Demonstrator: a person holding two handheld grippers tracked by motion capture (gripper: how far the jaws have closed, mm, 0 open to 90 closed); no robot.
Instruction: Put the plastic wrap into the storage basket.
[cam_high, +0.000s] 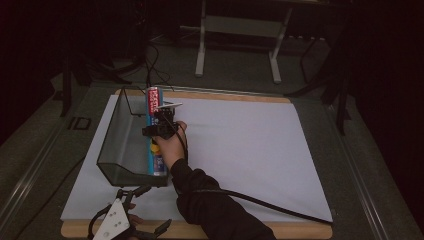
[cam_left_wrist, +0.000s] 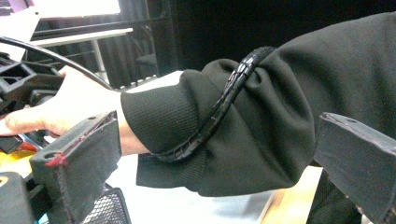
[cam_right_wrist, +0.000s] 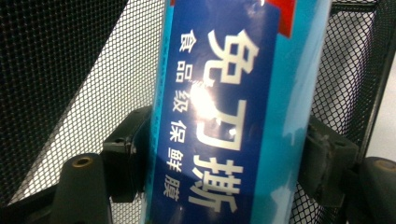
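A white sheet covers the wooden worktop. Beyond its far edge, a grey metal stand rests on the dark floor.

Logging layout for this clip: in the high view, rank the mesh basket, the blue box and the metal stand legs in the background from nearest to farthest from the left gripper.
From the left gripper, at the near table edge:
1. Mesh basket, just ahead.
2. Blue box, at the basket's right side, held by the right gripper.
3. Metal stand legs, beyond the table.

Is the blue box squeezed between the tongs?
Yes, the right tongs press their black jaws against both sides of the blue cling film box, inside the mesh basket.
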